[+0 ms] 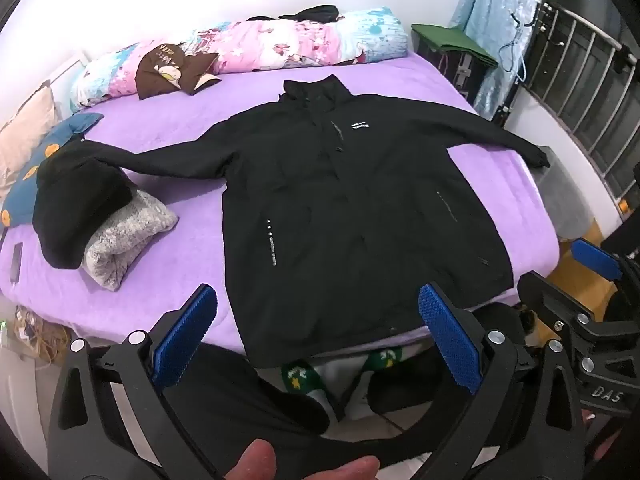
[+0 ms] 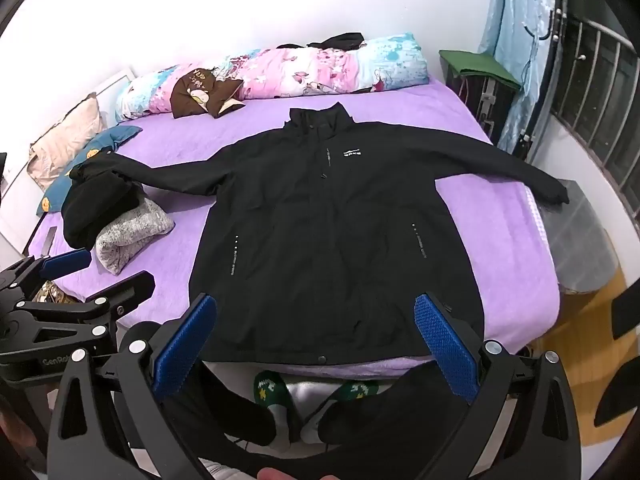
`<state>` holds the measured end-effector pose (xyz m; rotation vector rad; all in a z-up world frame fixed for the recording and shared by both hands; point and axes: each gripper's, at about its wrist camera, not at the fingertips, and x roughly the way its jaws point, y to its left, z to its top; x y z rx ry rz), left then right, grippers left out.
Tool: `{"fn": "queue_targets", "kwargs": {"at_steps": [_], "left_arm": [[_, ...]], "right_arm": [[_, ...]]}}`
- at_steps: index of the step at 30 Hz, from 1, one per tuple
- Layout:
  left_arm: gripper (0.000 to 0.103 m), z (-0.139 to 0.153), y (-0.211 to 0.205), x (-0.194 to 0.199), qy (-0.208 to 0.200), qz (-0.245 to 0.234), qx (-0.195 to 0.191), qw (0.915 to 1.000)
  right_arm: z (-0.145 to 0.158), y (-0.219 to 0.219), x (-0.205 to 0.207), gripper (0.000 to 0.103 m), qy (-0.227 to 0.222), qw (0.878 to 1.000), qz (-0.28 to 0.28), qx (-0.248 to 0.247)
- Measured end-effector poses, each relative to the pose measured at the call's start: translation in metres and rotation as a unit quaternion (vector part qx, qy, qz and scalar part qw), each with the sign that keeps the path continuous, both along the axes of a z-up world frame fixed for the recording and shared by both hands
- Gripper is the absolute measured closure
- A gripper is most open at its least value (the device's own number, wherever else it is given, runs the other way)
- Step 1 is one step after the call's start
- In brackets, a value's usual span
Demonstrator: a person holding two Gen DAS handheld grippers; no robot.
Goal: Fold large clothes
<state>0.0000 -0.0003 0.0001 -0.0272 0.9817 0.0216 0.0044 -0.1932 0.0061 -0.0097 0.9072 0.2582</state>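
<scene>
A large black jacket [image 1: 340, 208] [image 2: 328, 240] lies front up on the purple bed [image 1: 180, 128] [image 2: 480, 208], zipped, both sleeves spread out sideways, collar toward the wall. Its hem reaches the near bed edge. My left gripper [image 1: 318, 300] hovers open above the hem, with nothing between its blue pads [image 1: 188, 332]. My right gripper [image 2: 316, 304] hangs open over the hem as well, empty, blue pads [image 2: 444, 348] wide apart. Each gripper shows in the other's view: the right gripper [image 1: 568, 276] at the right edge, the left gripper [image 2: 100, 272] at the left edge.
A pile of folded black and grey clothes [image 1: 92, 220] [image 2: 116, 220] sits under the jacket's left cuff. A rolled floral quilt [image 1: 260, 48], a brown garment [image 1: 172, 72] and pillows [image 1: 24, 136] line the far side. The person's feet in green slippers [image 2: 268, 388] stand at the bed's edge.
</scene>
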Motion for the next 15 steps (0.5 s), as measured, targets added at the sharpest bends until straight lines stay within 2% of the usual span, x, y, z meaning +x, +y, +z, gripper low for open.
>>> {"fn": "queue_targets", "kwargs": {"at_steps": [15], "left_arm": [[0.006,0.0019,0.0079,-0.0010,-0.002,-0.002,-0.003,1.0000]], "right_arm": [[-0.0029,0.0007,-0.0040,0.006,-0.002,1.000,0.001,0.003]]}}
